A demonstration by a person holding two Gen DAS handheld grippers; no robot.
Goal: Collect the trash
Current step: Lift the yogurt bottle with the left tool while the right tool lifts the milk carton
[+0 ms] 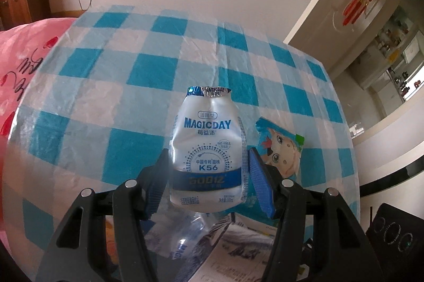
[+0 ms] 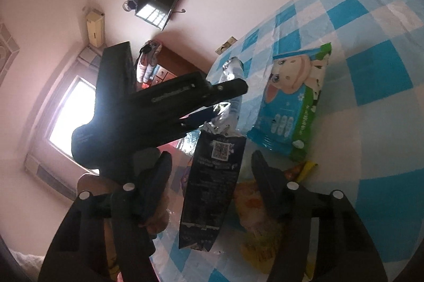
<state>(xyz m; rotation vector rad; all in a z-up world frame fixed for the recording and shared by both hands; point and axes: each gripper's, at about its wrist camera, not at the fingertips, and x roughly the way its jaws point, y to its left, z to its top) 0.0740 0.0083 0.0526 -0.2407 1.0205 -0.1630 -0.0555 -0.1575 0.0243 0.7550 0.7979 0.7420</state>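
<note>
Here the crumpled MAGICDAY drink bottle (image 1: 205,147) sits upright between the left gripper (image 1: 209,176)'s blue pads, pinched at its dented waist and lifted clear of the blue-checked tablecloth (image 1: 148,70). Just beside it, on the cloth, lies a cartoon-printed wipes pack (image 2: 294,99).

The right gripper (image 2: 209,181) has a dark snack wrapper (image 2: 209,184) between its fingers. Its jaws stand partly drawn in, with a visible gap on either side of the wrapper, so the pads do not yet press on it. The wrapper seems to stand or hang with its torn foil top up; what supports it is hard to make out.

As a judgement, one piece of trash is already picked up and the second grasp is in hand: the next move calls for the right jaws to meet the wrapper squarely without crushing it sideways.

A yellow-orange packet (image 2: 254,205) lies under the right fingers, blurred. The left gripper's black body crosses the right view and hides part of the table. No bin shows anywhere.
</note>
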